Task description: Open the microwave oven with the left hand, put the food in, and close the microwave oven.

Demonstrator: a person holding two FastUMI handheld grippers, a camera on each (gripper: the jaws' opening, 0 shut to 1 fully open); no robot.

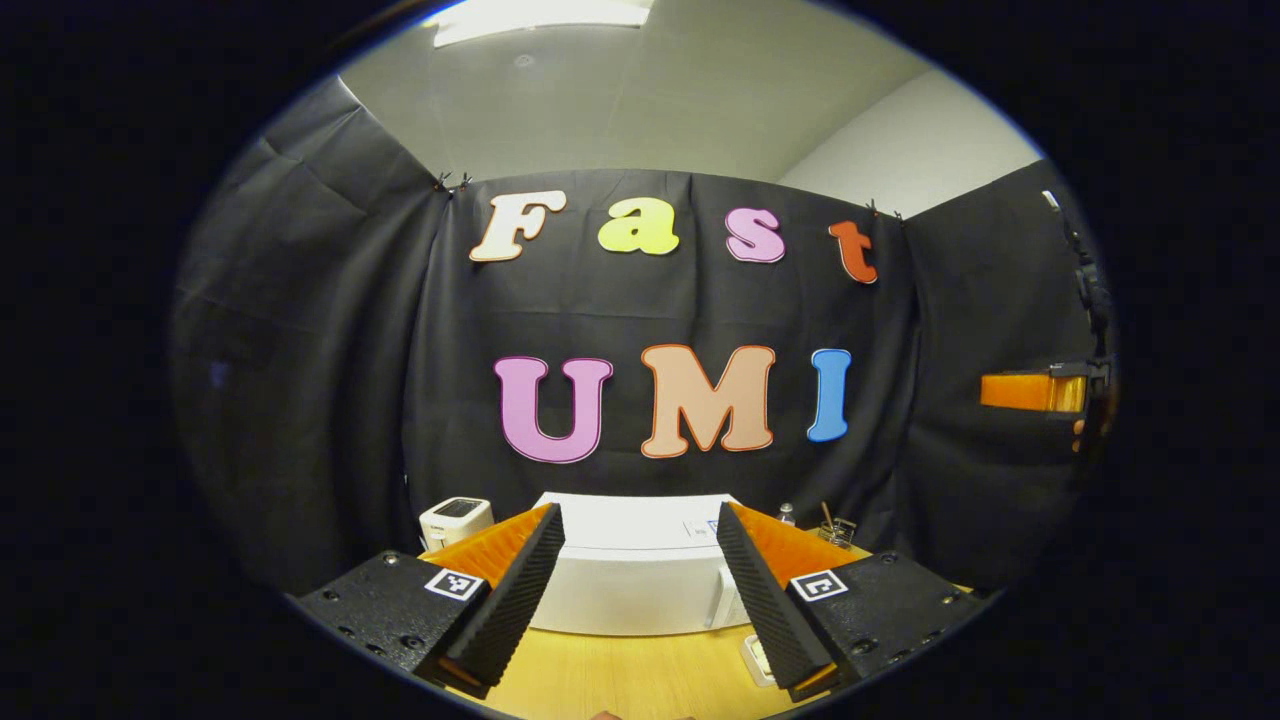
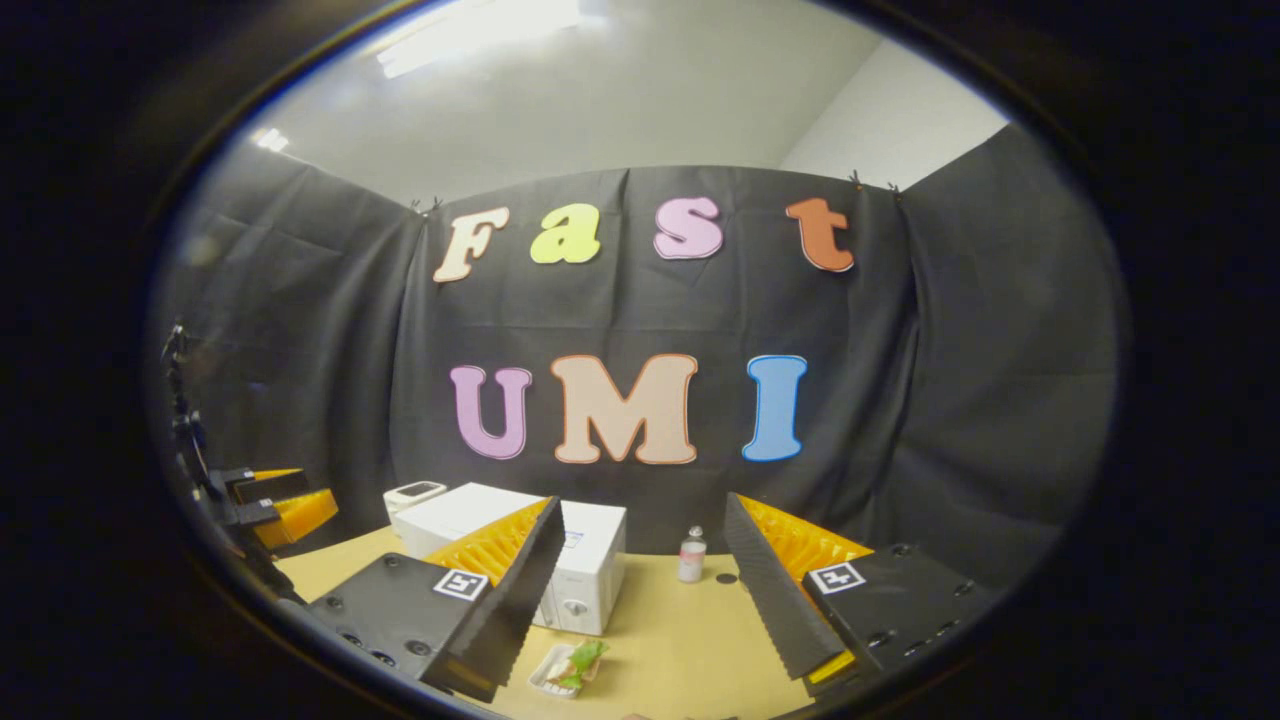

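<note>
A: In the left gripper view, the left gripper hangs with its fingers wide apart and nothing between them. The white microwave sits shut on the wooden table, straight ahead.

B: And the right gripper view?

A: The right gripper is spread too, holding nothing. The food tray lies on the table just in front of the microwave, with a small bottle off to the right.

Left gripper with black ribbed fingers, orange backing, black screwed mounts carrying square markers, right gripper built the same
</note>
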